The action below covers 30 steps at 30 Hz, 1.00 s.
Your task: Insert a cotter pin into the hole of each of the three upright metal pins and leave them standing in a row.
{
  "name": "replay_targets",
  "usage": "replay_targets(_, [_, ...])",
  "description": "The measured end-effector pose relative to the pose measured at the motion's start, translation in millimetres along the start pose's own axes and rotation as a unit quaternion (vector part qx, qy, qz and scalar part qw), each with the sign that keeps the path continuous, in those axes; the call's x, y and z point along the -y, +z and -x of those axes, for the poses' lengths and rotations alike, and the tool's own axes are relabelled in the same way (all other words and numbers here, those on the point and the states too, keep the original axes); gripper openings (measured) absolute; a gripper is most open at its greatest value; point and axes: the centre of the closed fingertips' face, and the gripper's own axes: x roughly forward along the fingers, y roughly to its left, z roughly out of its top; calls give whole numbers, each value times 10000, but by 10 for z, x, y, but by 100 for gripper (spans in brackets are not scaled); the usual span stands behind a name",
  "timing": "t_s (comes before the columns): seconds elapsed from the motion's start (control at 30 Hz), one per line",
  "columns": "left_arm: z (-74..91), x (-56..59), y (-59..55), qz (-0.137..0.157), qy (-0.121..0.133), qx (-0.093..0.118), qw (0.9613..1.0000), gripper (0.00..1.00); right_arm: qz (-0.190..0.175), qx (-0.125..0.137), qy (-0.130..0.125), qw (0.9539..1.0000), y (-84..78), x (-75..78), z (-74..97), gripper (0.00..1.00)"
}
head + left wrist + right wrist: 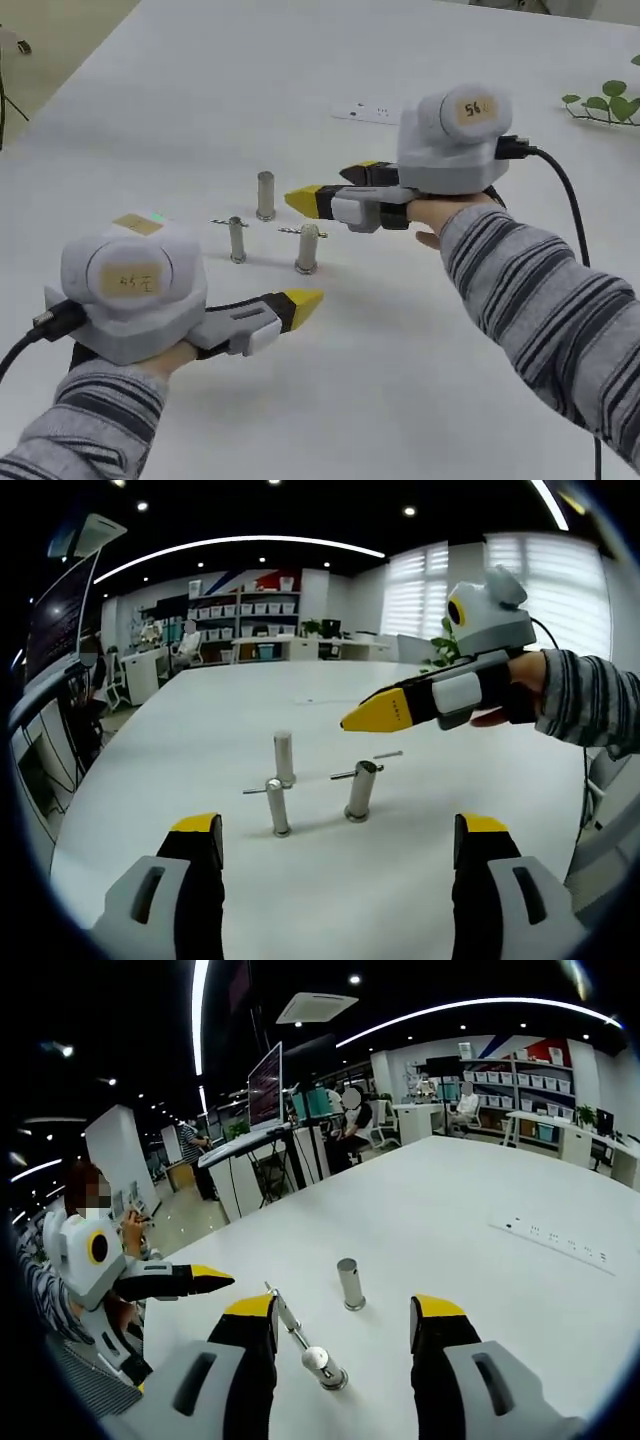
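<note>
Three upright metal pins stand on the white table [200,90]. The back pin [265,195] [285,757] [348,1283] has no cotter pin through it. The left pin [237,240] [277,806] and the right pin [308,248] [360,789] each carry a thin cotter pin across the top. A loose cotter pin [388,754] lies on the table behind the right pin. My right gripper [332,183] [343,1306] hovers open just right of the pins, nothing between its yellow tips. My left gripper [300,303] [340,823] stands open in front of the pins, apart from them.
A white power strip [370,110] lies flat on the table behind the pins. A green plant sprig [605,103] sits at the far right edge. A black cable [565,200] trails from the right gripper. Desks, shelves and seated people fill the room beyond the table.
</note>
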Motion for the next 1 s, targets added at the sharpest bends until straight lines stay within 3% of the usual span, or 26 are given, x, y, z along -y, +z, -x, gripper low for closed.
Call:
replay_targets(0.13, [15,-35,29,-39,33,30,10000,99,-4,17,68,10000,32,-15,-127,49])
replay_targets(0.37, [3,-77,-17,27,8,-21,10000,99,84,17,188,9998,39,-29,-380,45])
replay_targets(0.5, [-16,-131,5,-16,98,12,10000,97,150,-15,297,9994,11,-2,-565,39])
replay_targets(0.6, [-24,-175,-34,-20,176,-100,9998,95,149,-120,344,9992,-50,25,-694,37])
replay_targets(0.77, [-49,-206,-7,27,183,26,9998,94,64,-260,345,9990,-139,42,-788,30])
replay_targets(0.83, [-60,-245,-42,-145,298,-73,9994,94,91,-267,349,9990,-156,35,-815,28])
replay_targets(1.0, [-63,-233,2,-149,263,46,9995,93,168,-255,378,9988,-165,12,-874,21])
